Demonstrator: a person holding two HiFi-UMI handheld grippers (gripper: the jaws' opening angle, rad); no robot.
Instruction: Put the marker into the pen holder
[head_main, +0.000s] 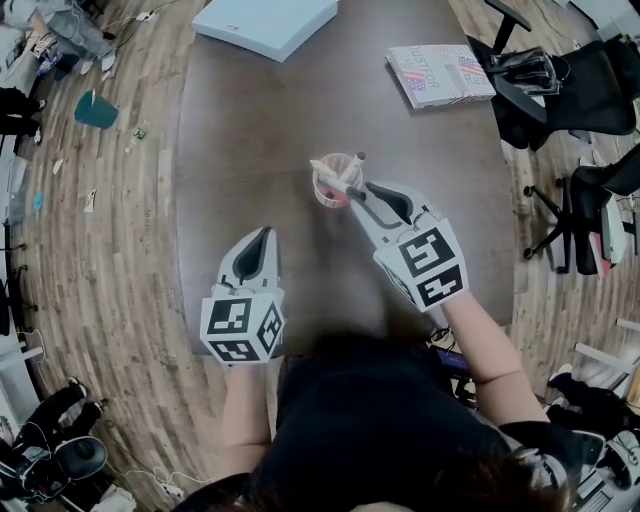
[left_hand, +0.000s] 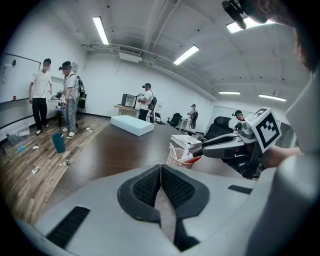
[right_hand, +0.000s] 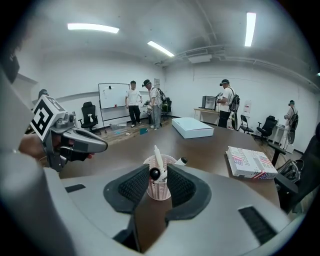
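Observation:
A pale mesh pen holder (head_main: 330, 191) (right_hand: 159, 189) stands mid-table with two white pens in it. The marker (head_main: 345, 187) leans out of the holder toward me, its black end (right_hand: 155, 173) lying in the gap between my right gripper's pads. My right gripper (head_main: 362, 190) (right_hand: 154, 172) reaches the holder's rim with its jaws open, wider than the marker. In the left gripper view its fingers (left_hand: 220, 147) touch the holder (left_hand: 178, 160). My left gripper (head_main: 262, 236) (left_hand: 161, 172) hovers nearer me, left of the holder, shut with nothing between its pads.
On the dark brown table (head_main: 250, 120) a flat white box (head_main: 265, 22) lies at the far edge and a printed book (head_main: 440, 75) at the far right. Black office chairs (head_main: 560, 80) stand right of the table. A teal bin (head_main: 95, 110) sits on the floor at left. People stand far off.

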